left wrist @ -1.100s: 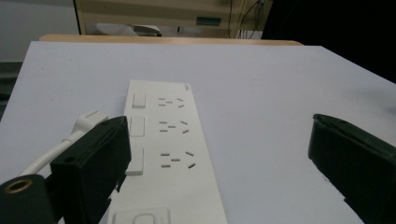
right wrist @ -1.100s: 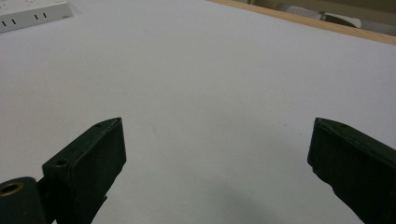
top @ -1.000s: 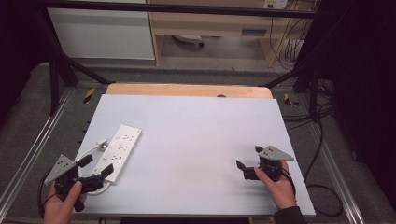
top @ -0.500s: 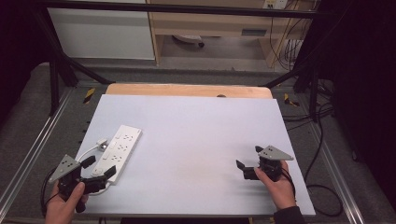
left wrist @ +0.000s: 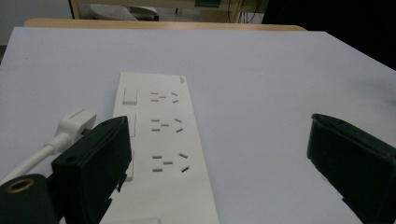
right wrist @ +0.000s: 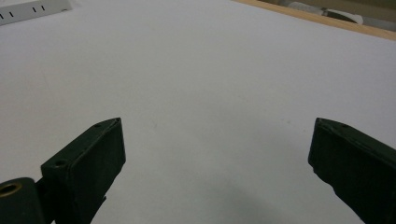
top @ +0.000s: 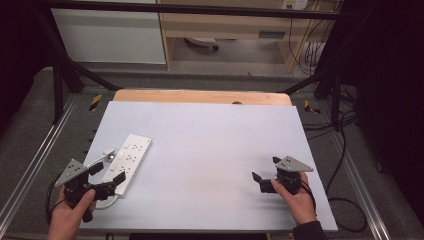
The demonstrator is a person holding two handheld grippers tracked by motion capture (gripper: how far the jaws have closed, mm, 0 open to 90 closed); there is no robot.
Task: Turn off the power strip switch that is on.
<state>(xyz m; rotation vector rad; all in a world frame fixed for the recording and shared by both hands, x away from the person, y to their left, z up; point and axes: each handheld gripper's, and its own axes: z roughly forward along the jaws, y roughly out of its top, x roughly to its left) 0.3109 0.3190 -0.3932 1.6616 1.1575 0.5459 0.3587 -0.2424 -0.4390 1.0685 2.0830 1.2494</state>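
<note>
Table (top: 210,150) first: its white top carries a white power strip (top: 128,161) at the near-left, long axis running away from the person and tilted slightly right, with its plug (top: 108,154) just beside its left edge. The left gripper (top: 111,184), jaws wide and empty, sits at the strip's near end, so that hand is clearly nearer. The right gripper (top: 264,174), also wide and empty, rests well apart on the bare near-right.

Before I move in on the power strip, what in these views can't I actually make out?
- Power strip: near end cut off by the bottom edge of the left gripper view; its left side sits behind the left gripper jaw.
- White plug: prongs not visible; its cable runs off the frame's left edge.
- Right gripper view: one corner of the strip, cut by the top-left edge.
- High view: socket slots too small.
</note>
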